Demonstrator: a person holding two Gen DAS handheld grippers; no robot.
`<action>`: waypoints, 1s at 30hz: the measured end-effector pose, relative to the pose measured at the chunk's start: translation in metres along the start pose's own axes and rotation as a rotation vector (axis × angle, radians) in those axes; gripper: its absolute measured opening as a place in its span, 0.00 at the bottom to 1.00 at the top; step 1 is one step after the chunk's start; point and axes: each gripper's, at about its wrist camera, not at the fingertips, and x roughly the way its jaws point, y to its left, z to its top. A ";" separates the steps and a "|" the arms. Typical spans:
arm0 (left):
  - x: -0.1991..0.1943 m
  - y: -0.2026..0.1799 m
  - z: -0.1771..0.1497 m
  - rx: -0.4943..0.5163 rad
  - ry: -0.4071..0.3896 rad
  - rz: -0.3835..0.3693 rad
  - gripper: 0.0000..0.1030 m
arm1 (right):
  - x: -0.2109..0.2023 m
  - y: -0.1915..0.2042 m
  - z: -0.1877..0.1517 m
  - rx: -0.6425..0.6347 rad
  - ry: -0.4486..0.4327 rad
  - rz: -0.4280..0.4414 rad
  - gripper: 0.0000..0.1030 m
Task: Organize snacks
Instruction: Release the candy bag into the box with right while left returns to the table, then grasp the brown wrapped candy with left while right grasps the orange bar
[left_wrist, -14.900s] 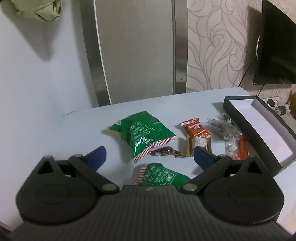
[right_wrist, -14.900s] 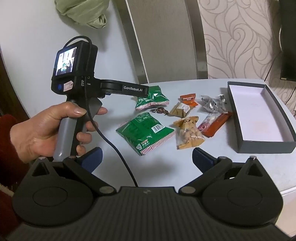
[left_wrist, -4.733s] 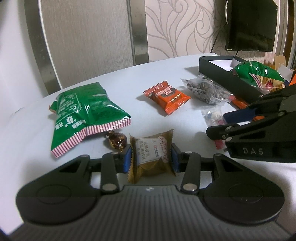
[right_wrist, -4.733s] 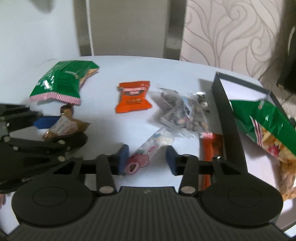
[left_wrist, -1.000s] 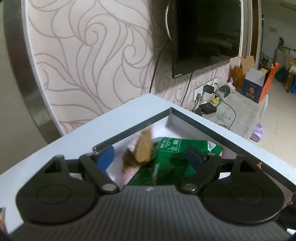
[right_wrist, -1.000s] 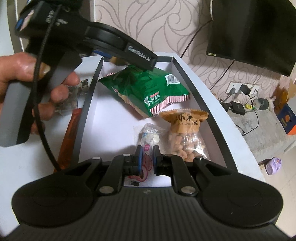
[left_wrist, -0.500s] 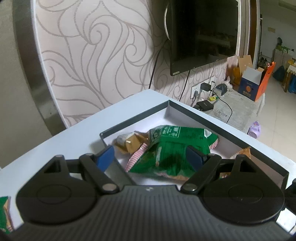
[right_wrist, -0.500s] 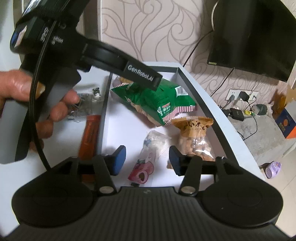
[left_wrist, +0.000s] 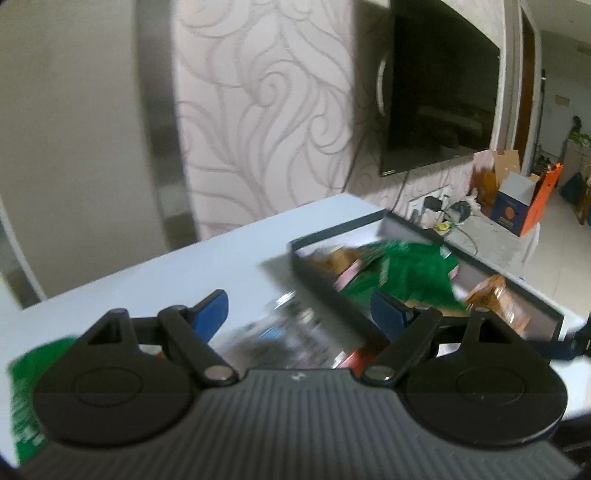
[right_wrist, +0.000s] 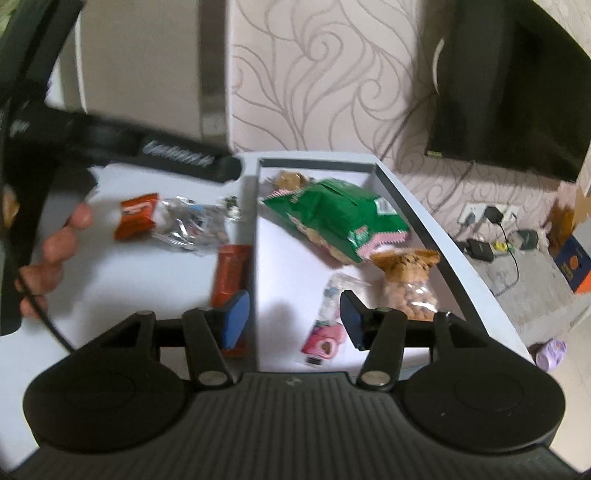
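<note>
The dark-walled box (right_wrist: 410, 201) was set at the right side of the white bench (right_wrist: 155, 273), its open top letting snacks be dropped in from above. Inside it, a green bag (right_wrist: 332, 214) was laid across the far end, with a small brown packet (right_wrist: 290, 181) tucked behind it, a peanut pack (right_wrist: 408, 280) against the right wall, and a pink-ended candy pack (right_wrist: 325, 332) near the front.

The right hand-held gripper (right_wrist: 293, 319) was held above that candy pack with its jaws opening and nothing pinched; the pack lay free on the box floor.

The left hand-held gripper (left_wrist: 299, 312) was seen spread wide and empty over the bench just left of the box, probably aimed at what remained outside: a clear crinkly pack (right_wrist: 192, 225), an orange packet (right_wrist: 136, 216), an orange bar (right_wrist: 231, 271) against the box wall, and another green bag (left_wrist: 22, 373), blurred in the left wrist view.
</note>
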 end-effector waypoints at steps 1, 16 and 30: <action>-0.005 0.006 -0.006 -0.009 0.001 0.007 0.83 | -0.003 0.004 0.001 -0.013 -0.012 0.001 0.59; -0.069 0.042 -0.090 -0.032 0.052 0.090 0.83 | -0.003 0.064 0.005 -0.126 -0.021 0.109 0.59; -0.035 0.104 -0.102 -0.214 0.157 0.249 0.82 | 0.001 0.072 0.004 -0.136 0.005 0.122 0.59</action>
